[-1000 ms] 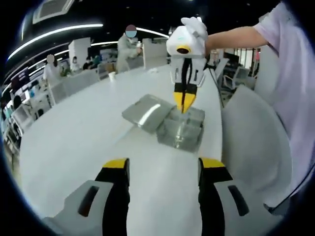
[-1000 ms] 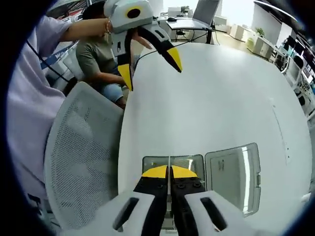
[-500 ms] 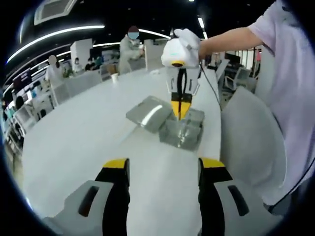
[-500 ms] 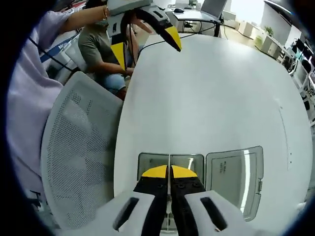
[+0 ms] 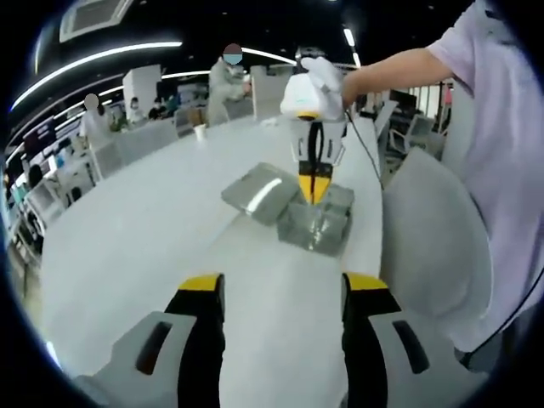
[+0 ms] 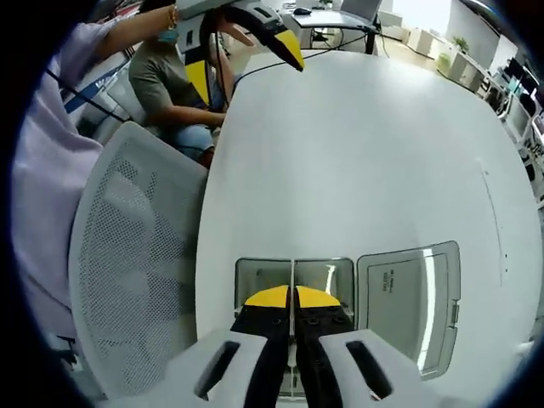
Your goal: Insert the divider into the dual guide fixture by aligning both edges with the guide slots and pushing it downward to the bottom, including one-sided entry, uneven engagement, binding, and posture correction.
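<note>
The left gripper view shows the left gripper (image 5: 283,293), jaws apart and empty, low over the white surface (image 5: 153,246), facing the clear fixture box (image 5: 314,228) with its lid (image 5: 262,193) open. The right gripper view looks down on the right gripper (image 6: 291,297), jaws clamped on the thin divider (image 6: 292,270) standing inside the box, beside a mesh chair (image 6: 136,272).
</note>
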The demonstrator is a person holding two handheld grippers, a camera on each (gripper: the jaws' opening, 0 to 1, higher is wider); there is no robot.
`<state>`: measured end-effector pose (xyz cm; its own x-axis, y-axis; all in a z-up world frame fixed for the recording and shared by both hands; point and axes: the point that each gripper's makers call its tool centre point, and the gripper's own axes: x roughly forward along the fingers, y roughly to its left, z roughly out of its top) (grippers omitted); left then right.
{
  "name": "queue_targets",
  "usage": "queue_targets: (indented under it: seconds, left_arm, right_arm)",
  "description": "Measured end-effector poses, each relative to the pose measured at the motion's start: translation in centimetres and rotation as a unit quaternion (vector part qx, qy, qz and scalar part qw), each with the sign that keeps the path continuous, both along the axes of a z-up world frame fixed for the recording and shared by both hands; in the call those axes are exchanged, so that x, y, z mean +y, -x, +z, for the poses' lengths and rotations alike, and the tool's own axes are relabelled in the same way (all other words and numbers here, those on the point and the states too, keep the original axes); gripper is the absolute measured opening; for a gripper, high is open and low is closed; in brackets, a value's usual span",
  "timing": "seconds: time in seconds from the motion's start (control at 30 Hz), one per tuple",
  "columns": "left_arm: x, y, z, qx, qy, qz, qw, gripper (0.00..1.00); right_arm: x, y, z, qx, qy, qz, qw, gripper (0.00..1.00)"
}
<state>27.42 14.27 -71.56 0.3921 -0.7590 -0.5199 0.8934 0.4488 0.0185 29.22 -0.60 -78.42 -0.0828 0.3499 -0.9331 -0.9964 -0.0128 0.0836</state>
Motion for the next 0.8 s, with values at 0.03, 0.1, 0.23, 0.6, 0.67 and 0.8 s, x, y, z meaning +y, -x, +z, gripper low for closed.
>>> queue_targets:
  seconds: [0.03,0.1,0.23,0.6,0.67,0.8]
  left_arm:
    - [0.0,0.0,0.1,-0.001,0.000,-0.001,1.0000,0.54]
    - [0.0,0.2,0.4,-0.002,0.001,-0.002,1.0000,0.54]
    - [0.0,0.4,0.8,-0.006,-0.002,-0.007,1.0000,0.54]
    - [-0.4,0.7,2.7,-0.008,0.014,-0.010,0.9998,0.53]
    - [-0.5,0.6,2.9,-0.009,0.015,-0.010,0.9998,0.53]
    - [-0.4,0.6,3.0,-0.009,0.013,-0.009,0.9998,0.52]
  right_arm:
    - [0.0,0.0,0.0,-0.001,0.000,0.000,1.0000,0.00]
    - [-0.1,0.0,-0.1,0.001,0.000,-0.002,1.0000,0.00]
    - [-0.1,0.0,-0.1,0.001,-0.001,-0.001,1.0000,0.00]
    - [0.3,-0.1,-0.1,0.005,-0.023,-0.011,0.9997,0.00]
    - [0.3,-0.2,-0.2,0.005,-0.024,-0.011,0.9996,0.00]
    - [0.2,-0.1,-0.2,0.009,-0.028,-0.012,0.9995,0.00]
